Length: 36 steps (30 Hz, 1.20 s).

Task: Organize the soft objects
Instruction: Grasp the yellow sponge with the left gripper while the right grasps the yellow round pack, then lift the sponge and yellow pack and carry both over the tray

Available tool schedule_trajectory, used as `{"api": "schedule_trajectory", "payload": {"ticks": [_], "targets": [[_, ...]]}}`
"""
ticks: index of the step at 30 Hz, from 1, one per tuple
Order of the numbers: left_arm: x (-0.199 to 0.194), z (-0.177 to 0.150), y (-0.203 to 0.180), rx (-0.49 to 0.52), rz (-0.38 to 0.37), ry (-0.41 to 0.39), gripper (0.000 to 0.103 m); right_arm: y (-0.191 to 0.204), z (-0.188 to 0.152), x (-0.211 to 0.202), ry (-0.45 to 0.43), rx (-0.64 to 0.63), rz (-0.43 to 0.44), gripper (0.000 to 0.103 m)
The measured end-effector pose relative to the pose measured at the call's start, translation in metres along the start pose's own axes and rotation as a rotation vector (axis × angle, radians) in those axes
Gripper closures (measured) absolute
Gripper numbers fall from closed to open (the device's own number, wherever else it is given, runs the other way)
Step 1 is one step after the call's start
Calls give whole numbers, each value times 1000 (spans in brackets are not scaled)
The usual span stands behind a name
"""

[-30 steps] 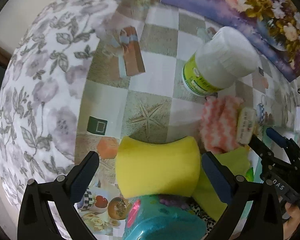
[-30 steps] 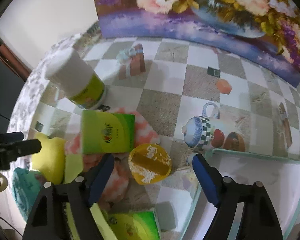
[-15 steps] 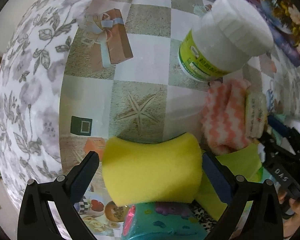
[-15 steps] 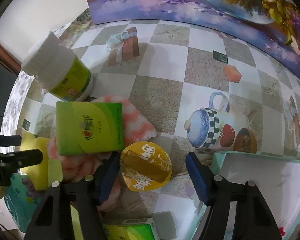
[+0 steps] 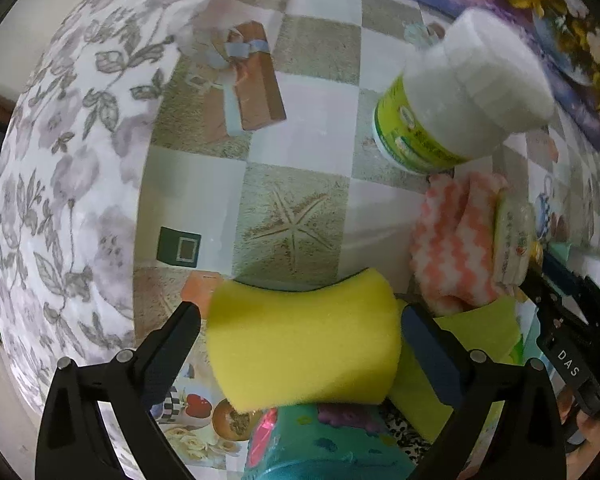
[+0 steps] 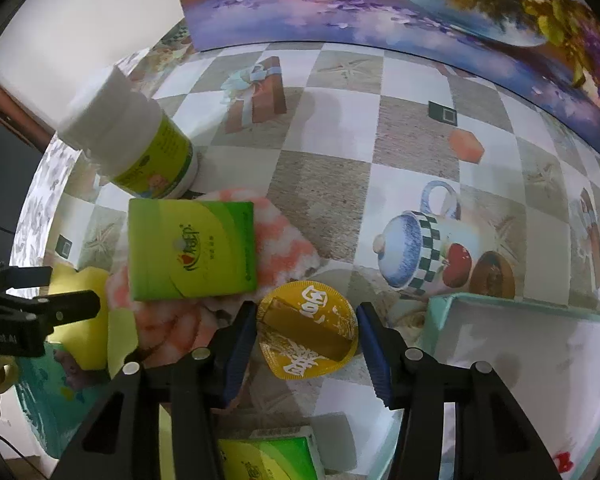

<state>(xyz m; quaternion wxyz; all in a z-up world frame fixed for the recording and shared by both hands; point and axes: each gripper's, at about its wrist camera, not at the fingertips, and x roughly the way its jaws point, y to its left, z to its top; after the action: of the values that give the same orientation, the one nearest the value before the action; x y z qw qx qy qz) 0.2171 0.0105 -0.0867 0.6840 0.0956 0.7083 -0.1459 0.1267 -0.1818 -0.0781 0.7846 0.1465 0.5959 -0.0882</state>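
Note:
A yellow sponge (image 5: 306,340) lies between the fingers of my left gripper (image 5: 298,338), which stands open around it; the right pad looks close to the sponge, the left one apart. A pink-and-white cloth (image 5: 454,246) lies to its right, with a green tissue pack (image 6: 192,250) on top of it. My right gripper (image 6: 306,338) is open around a round yellow packet (image 6: 308,330) on the table. The sponge also shows at the left of the right wrist view (image 6: 88,312).
A white jar with a green label (image 5: 456,98) stands behind the cloth. A teal patterned pouch (image 5: 320,444) lies under the sponge's near edge. A pale teal tray (image 6: 540,364) is at the right, a second tissue pack (image 6: 268,460) near me, a flower picture (image 6: 400,4) at the back.
My left gripper has moved forward around the sponge. My right gripper has moved in on the yellow packet and its fingers have narrowed around it.

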Motion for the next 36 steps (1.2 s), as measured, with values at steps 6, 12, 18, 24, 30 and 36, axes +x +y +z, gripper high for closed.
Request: {"api": "schedule_trajectory", "payload": {"ticks": [6,12,18,24,30,36], "targets": [[-32,-12,-7,-33,12,-64,3,-3,0,-22,-41,26,25,50],[-55,-26,-6,-32,10,-94,3,-8,-14,-56,-94,52,38,50],[-42,-26,-8,32,86,-29,3,-13,-28,-66,-109,73,52,50],[-25,-21,-11,72,-7,12,2,-21,-31,-60,-102,97,81,50],[0,-14,-21,88,25,65,2,-27,-31,-57,-106,116,97,50],[11,-8,-27,116,87,113,2,-28,-30,-59,-118,113,105,50]]}}
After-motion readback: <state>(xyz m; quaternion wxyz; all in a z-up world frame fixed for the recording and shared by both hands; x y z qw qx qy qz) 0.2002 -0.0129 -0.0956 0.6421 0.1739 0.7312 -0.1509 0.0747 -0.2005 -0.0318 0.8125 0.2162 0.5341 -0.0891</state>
